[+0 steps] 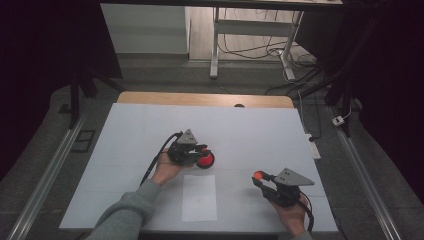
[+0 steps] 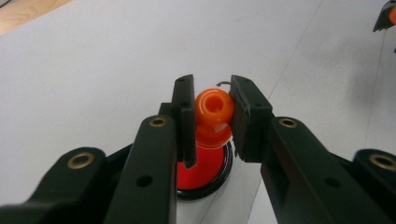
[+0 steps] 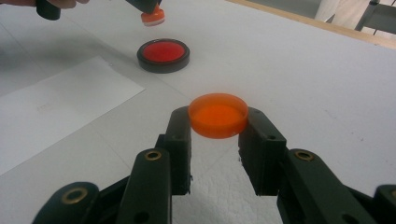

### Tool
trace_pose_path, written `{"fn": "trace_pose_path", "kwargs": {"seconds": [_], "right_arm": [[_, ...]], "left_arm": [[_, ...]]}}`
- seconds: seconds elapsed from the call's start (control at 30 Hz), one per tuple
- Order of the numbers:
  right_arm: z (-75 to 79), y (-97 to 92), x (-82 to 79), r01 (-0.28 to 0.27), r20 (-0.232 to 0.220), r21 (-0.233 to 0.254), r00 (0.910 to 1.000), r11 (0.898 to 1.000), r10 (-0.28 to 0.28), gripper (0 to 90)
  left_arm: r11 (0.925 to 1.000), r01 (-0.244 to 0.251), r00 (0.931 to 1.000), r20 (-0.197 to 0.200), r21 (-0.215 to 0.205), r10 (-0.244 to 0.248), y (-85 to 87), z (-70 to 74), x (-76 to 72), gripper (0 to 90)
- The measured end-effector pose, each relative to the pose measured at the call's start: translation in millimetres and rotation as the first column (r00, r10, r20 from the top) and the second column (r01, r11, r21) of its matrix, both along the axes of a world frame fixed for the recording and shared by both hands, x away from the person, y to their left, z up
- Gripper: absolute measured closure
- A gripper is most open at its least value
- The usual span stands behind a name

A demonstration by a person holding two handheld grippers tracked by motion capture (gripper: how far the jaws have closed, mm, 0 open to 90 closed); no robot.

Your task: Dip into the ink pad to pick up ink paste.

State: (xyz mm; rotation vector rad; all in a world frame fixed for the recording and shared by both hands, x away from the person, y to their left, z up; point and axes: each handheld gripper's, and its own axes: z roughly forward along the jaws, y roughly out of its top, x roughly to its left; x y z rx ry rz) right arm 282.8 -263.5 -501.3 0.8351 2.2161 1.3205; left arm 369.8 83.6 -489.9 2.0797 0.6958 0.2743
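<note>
A person sits at a white tabletop (image 1: 125, 145), a hand-held gripper in each hand. Nearest, at the right, the right hand-held gripper (image 1: 258, 177) is clamped on a shallow orange cap (image 3: 218, 114), its jaws pinching the cap's rim and holding it level above the surface, seemingly parked out of the way. Between the two forearms, close to the near edge, lies a blank white sheet of paper (image 1: 199, 197), probably waiting to take a print. Farther off, at the left, the left hand-held gripper (image 1: 201, 150) is closed on a small orange stamp (image 2: 214, 109), gripped by its round knob with the stamping face pointing down. Directly beneath it sits a round red ink pad (image 2: 205, 165) in a black case; the stamp seems just above or touching the ink, which I cannot tell. Judging by this, the stamp is being inked. The surface around the pad is bare, with open room toward the far wooden edge (image 1: 200, 98) and both sides; only the paper lies near.
</note>
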Motion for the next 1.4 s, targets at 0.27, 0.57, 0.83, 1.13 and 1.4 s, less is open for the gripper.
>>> {"fn": "trace_pose_path", "kwargs": {"seconds": [0.27,0.57,0.83,1.13,1.4], "right_arm": [[0.0,-0.2,0.0,0.002,-0.001,0.001,1.0,1.0,-0.002,64.3],[-0.1,0.0,0.1,0.002,0.0,0.0,1.0,1.0,-0.002,64.3],[-0.3,-0.5,0.4,0.005,-0.002,0.0,1.0,1.0,-0.005,64.3],[0.0,-1.8,0.9,0.009,0.0,0.01,1.0,1.0,-0.009,64.3],[-0.1,-1.8,1.1,0.01,0.001,0.008,0.9999,1.0,-0.01,64.3]], "left_arm": [[0.999,0.007,0.9999,-0.009,-0.043,-0.008,11.5,8.9,-3.6,72.1],[0.997,0.028,0.9996,-0.001,-0.073,-0.028,23.4,21.1,-13.8,72.1],[0.9946,0.059,0.9982,-0.005,-0.085,-0.06,27.3,26.6,-20.0,72.1],[0.993,0.083,0.9965,-0.005,-0.084,-0.083,29.2,29.8,-25.0,72.1],[0.9922,0.086,0.9961,-0.009,-0.09,-0.087,33.8,31.1,-28.7,72.0]]}}
